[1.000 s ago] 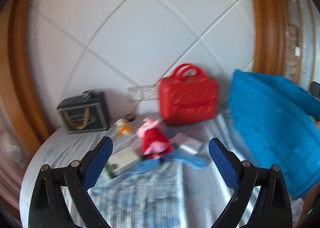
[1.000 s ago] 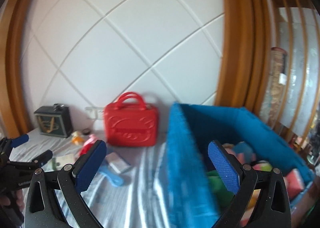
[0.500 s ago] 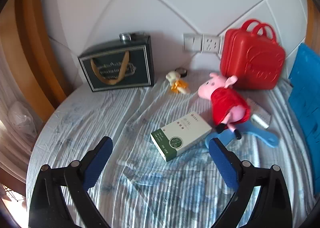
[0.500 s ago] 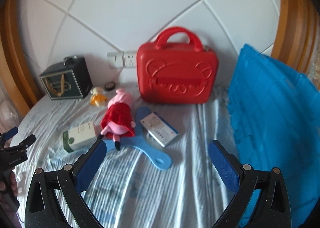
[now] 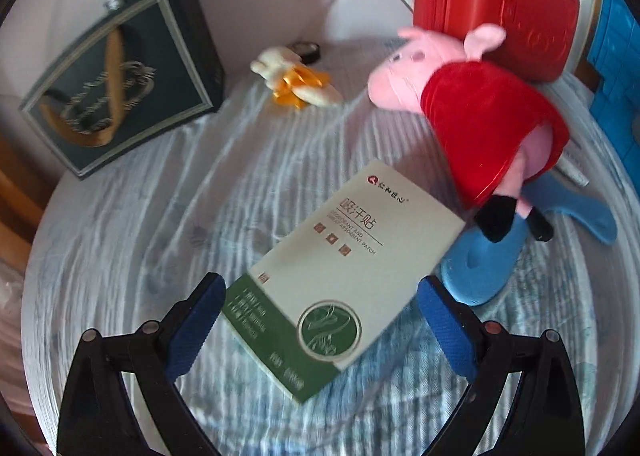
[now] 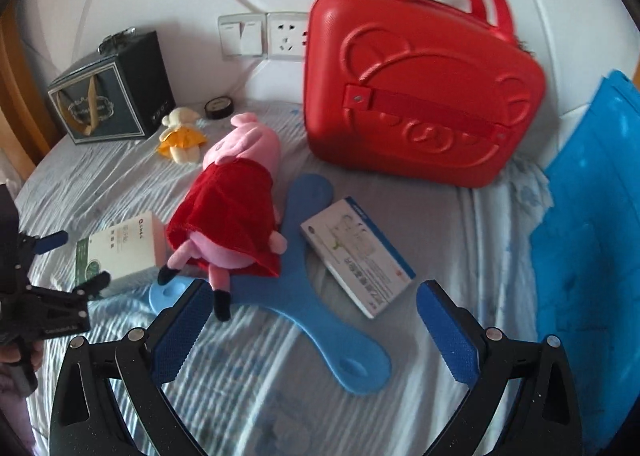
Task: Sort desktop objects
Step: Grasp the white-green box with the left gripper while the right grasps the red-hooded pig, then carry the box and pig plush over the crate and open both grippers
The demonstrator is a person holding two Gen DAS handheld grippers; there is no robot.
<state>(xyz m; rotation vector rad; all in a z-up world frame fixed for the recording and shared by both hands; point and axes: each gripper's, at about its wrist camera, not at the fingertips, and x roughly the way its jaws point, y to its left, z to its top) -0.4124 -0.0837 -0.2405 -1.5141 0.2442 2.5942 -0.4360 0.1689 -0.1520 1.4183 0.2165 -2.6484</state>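
A white and green patch box (image 5: 340, 272) lies flat on the striped cloth, its near end between the open fingers of my left gripper (image 5: 318, 316). It also shows in the right wrist view (image 6: 120, 252), with the left gripper (image 6: 68, 260) around it. A pink pig plush in a red dress (image 5: 476, 112) (image 6: 236, 204) lies on a blue three-armed boomerang (image 5: 480, 264) (image 6: 316, 304). A white and blue box (image 6: 356, 256) lies beside it. My right gripper (image 6: 308, 324) is open and empty above the boomerang.
A red case (image 6: 424, 84) (image 5: 500, 4) stands against the back wall. A dark gift box (image 5: 116, 76) (image 6: 112, 96) stands back left. A small yellow doll (image 5: 296, 84) (image 6: 180, 136) and a black tape roll (image 6: 219, 107) lie between them. A blue bin (image 6: 592, 240) is at the right.
Both grippers have moved down and forward toward the cloth. The left one has closed in on the patch box, which now sits between its fingers. Both stay open.
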